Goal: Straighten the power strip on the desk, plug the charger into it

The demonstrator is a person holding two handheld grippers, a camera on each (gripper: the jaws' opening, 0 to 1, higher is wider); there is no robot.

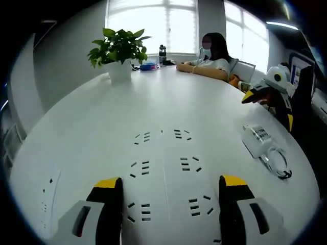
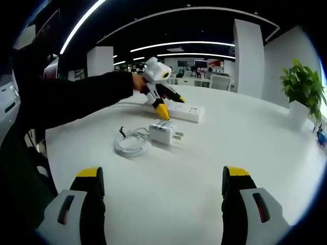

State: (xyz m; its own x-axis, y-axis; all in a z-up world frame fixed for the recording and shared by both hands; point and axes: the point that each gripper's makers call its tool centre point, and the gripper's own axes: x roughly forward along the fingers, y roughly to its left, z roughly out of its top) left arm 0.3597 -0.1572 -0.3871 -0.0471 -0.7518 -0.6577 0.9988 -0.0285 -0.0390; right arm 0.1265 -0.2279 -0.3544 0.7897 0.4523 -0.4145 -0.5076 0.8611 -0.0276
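White plastic is covering most of what is showing: a white power strip is lying flat on a white table, its rows of sockets facing up. In the left gripper view, the left gripper is hovering right over the strip with its yellow-tipped jaws standing wide on either side of it, holding nothing. To the strip's right a white charger is resting on the table, its coiled cable trailing beside it, and a potted plant is sitting far across the table near a seated person. In the right gripper view, the right gripper is waiting wide apart and empty, looking at the charger, well short of it. The strip is looking stiff, light and smooth, so it is likely sliding easily; pinching its long sides should turn it. The small, hard charger is probably best gripped across its flat body, prongs left free, with the soft cable dragging behind.
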